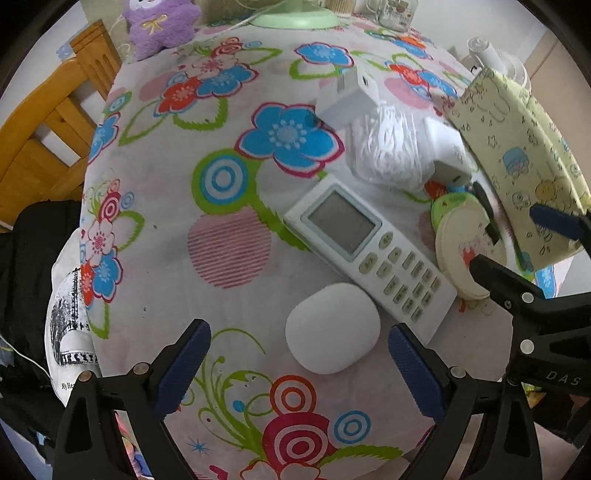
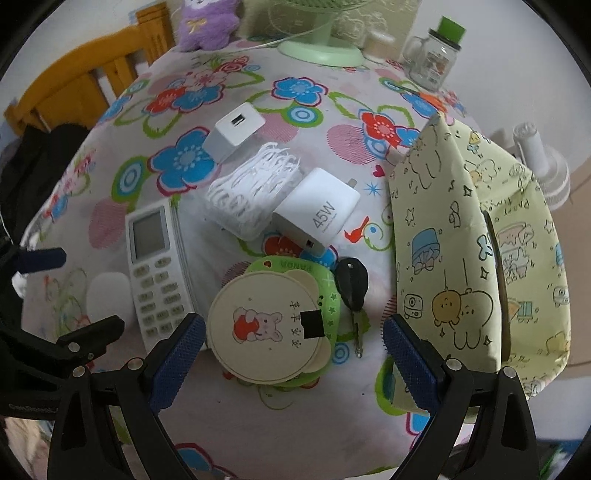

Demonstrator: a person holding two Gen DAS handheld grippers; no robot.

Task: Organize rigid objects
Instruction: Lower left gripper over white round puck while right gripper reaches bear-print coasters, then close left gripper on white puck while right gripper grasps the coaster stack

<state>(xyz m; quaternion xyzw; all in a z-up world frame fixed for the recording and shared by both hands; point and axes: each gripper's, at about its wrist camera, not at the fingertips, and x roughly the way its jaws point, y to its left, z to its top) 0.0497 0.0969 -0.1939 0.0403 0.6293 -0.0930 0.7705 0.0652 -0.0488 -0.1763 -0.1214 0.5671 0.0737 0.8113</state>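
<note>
On the flowered tablecloth lie a white remote control (image 1: 369,251) (image 2: 157,266), a white oval case (image 1: 332,326) (image 2: 107,295), two white chargers (image 1: 349,98) (image 2: 317,218), a coiled white cable (image 2: 251,192), round cartoon tags (image 2: 266,325) and a black key (image 2: 351,282). A pale yellow cartoon pouch (image 2: 461,258) (image 1: 517,155) stands at the right. My left gripper (image 1: 299,369) is open, just short of the oval case. Open as well, my right gripper (image 2: 291,354) has its fingers on either side of the round tags and touches nothing.
A green fan base (image 2: 321,51), a glass jar with a green lid (image 2: 436,55) and a purple plush toy (image 2: 208,22) stand at the table's far edge. A wooden chair (image 1: 48,140) is at the left. A white fan (image 2: 535,162) stands beyond the pouch.
</note>
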